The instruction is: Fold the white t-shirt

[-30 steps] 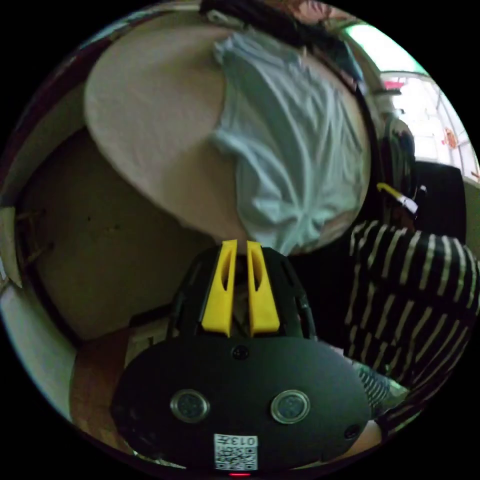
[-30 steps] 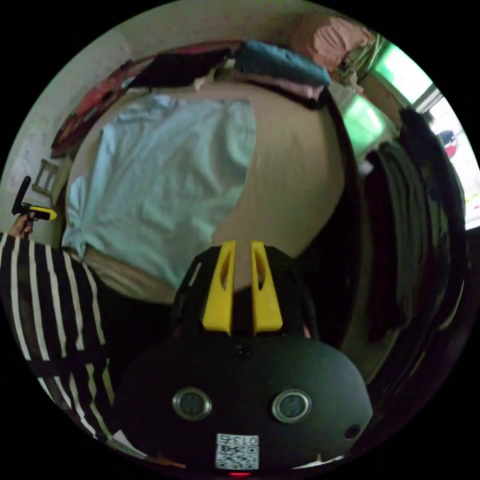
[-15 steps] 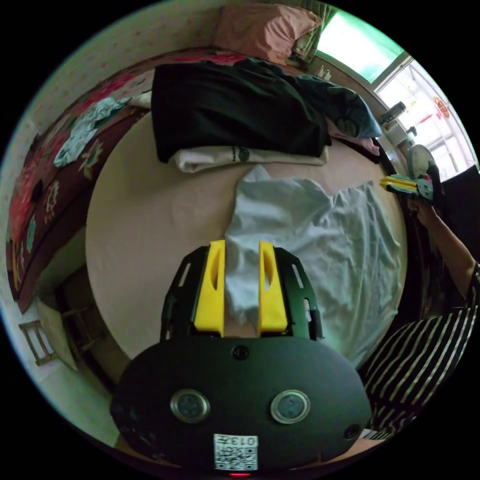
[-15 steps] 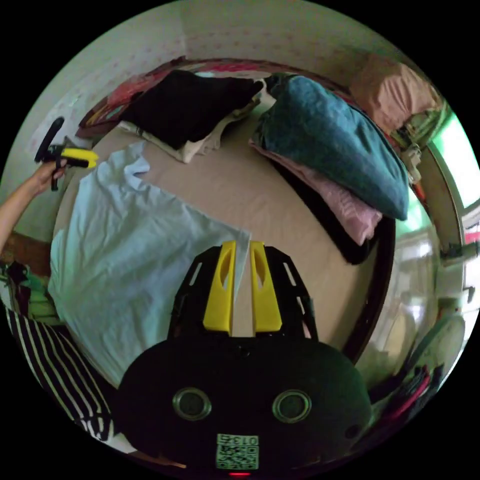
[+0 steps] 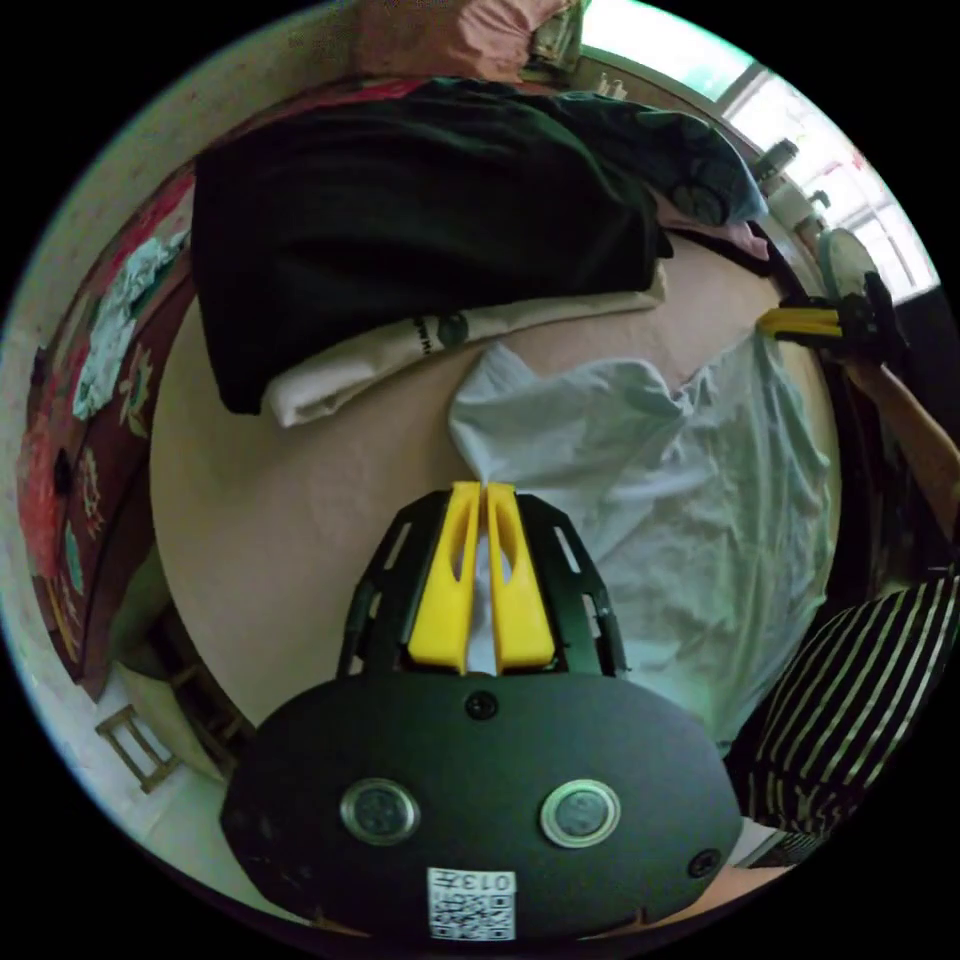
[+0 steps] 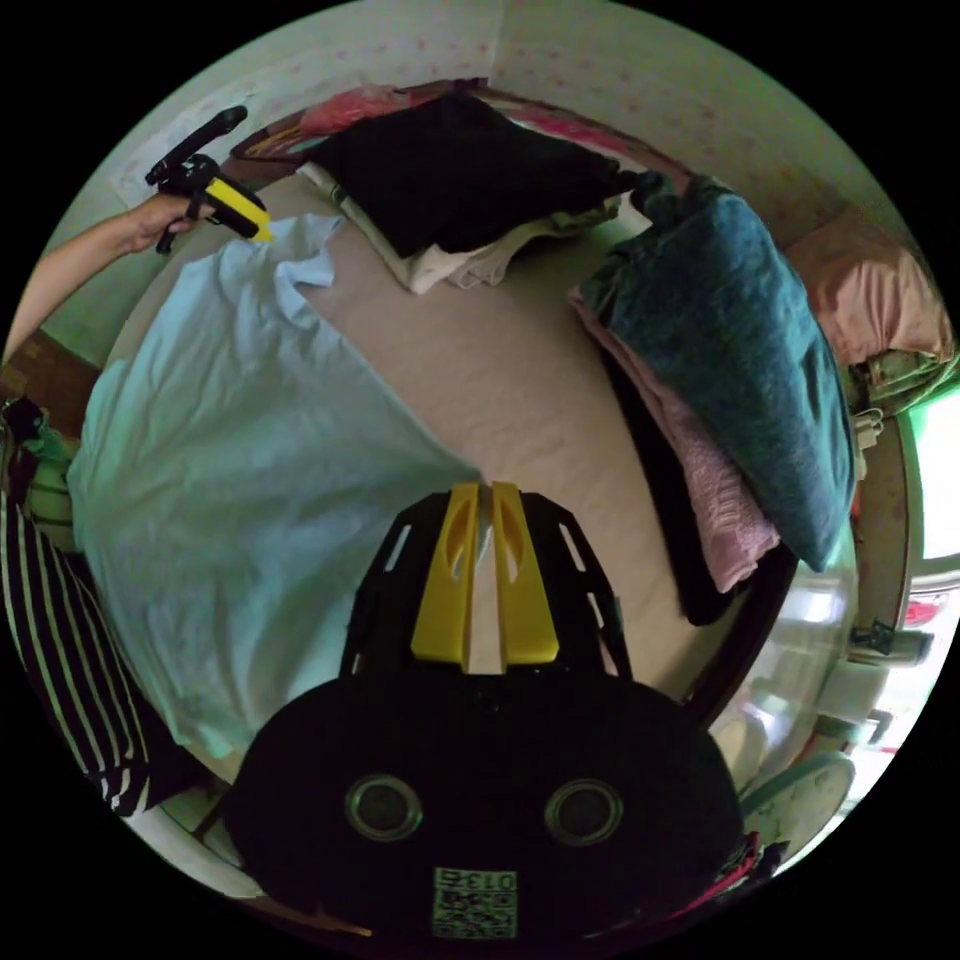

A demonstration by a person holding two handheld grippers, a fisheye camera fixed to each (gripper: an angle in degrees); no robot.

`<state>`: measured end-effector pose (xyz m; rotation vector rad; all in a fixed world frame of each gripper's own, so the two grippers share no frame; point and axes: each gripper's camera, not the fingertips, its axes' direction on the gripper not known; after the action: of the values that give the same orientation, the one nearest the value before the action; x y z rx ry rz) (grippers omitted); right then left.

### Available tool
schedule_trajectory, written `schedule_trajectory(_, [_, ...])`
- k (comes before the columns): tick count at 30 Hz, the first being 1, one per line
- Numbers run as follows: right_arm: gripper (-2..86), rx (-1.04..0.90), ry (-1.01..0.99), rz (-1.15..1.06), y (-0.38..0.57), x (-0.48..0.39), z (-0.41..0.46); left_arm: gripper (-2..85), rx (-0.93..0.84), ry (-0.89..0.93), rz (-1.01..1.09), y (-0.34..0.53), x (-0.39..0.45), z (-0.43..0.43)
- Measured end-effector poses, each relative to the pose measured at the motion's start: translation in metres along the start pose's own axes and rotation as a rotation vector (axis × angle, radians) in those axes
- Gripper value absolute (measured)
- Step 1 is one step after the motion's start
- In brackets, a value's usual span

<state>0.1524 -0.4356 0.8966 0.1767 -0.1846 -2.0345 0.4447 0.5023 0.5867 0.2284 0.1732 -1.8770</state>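
Left gripper view: the left tongs (image 5: 484, 490) are closed on a sleeve of the white t-shirt (image 5: 690, 500), which lies spread on the bed (image 5: 280, 520). Right gripper view: the right tongs (image 6: 484, 490) pinch the t-shirt's other sleeve corner. Beyond the t-shirt sit a black folded garment (image 6: 460, 170) and a teal blanket (image 6: 740, 340).

both views look down close, sharing the bed (image 5: 300, 520)
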Motion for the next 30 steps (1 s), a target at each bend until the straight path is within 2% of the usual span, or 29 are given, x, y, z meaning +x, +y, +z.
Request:
schedule_trajectory(7, [1.8,0.115,0.153,0.038,-0.004,-0.005,-0.025,0.5,0.266,-0.276,0.156,0.002,0.054,-0.051])
schedule_trajectory(10, [2.0,0.107,0.204,0.128,-0.006,0.0,-0.019,1.0,0.268,-0.328,0.154,-0.004,0.063,-0.043])
schedule_trajectory(15, [2.5,-0.014,0.14,0.249,-0.006,-0.003,0.008,3.2,0.11,-0.27,0.032,0.002,0.057,-0.013])
schedule_trajectory(20, [2.4,0.14,0.227,0.375,0.024,-0.025,-0.03,5.1,0.184,-0.168,-0.171,0.076,0.055,-0.027])
schedule_trajectory(25, [1.9,0.182,0.022,0.224,0.056,-0.109,-0.051,7.2,0.043,-0.082,-0.228,0.187,0.113,-0.006])
schedule_trajectory(27, [1.5,0.155,-0.035,0.112,0.069,-0.171,-0.053,8.2,0.031,-0.038,-0.268,0.219,0.136,0.001])
schedule_trajectory(30, [1.3,0.134,-0.087,0.063,0.087,-0.237,-0.056,9.4,0.039,0.046,-0.349,0.254,0.165,0.015])
